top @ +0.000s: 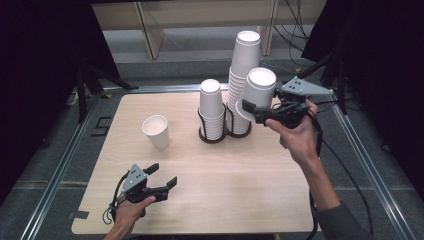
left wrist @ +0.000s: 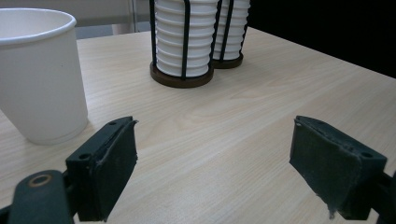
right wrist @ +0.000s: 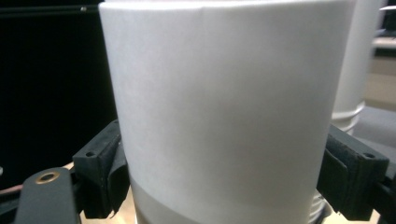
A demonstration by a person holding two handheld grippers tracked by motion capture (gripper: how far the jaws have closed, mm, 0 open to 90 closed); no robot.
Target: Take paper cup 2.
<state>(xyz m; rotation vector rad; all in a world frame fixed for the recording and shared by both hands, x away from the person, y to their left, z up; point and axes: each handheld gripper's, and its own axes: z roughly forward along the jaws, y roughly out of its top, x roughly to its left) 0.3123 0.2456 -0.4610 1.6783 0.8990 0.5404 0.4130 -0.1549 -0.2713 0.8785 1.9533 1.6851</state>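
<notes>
High view: right tongs [top: 251, 111] pinch an upturned paper cup [top: 258, 92] just right of the tall stack [top: 243, 75]; left tongs [top: 164, 175] sit spread, empty, nearer the upright cup [top: 156, 131].

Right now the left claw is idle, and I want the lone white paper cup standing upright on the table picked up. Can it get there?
Probably yes: the left claw stands open, and bare table lies between it and the lone white paper cup.
</notes>
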